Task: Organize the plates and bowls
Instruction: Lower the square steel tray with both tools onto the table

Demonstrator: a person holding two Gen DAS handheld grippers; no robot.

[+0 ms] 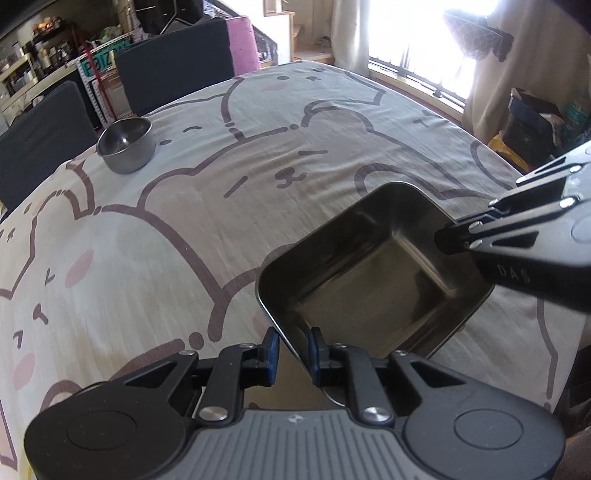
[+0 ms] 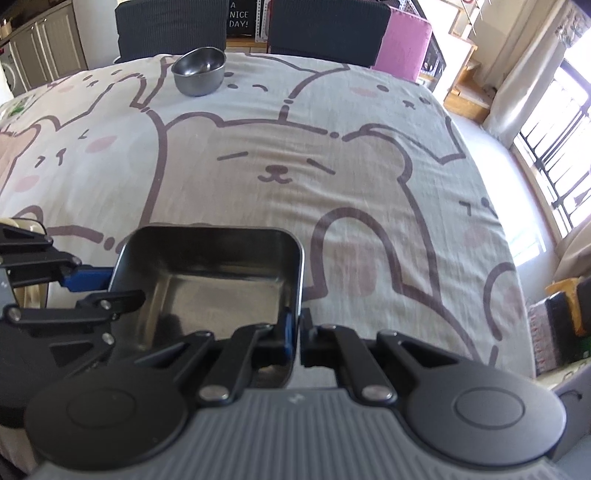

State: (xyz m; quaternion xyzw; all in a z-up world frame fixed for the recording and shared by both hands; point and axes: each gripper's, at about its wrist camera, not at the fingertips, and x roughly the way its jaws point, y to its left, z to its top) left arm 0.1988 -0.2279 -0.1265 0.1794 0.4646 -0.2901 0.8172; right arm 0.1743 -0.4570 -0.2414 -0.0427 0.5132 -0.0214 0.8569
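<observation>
Steel filled the near ground: a square metal tray (image 2: 207, 288) sat low over the bear-print tablecloth (image 2: 295, 166) on the counter, carried between both tools. The right gripper (image 2: 293, 332) had its jaws pinched together on the tray's near right wall, one pad inside and one outside. The left gripper (image 1: 293, 350) straddled the opposite rim with its jaws narrowly apart; the rim ran between the pads, and they seemed to press on it, though the contact was hard to confirm. Each hold covered only a thin, slick edge, so the tray could probably twist or slide free if either hand tilted or moved out of step. Well beyond, near the far edge by the dark chairs (image 2: 170, 26), a round metal bowl (image 2: 198, 72) stood upright and alone.
</observation>
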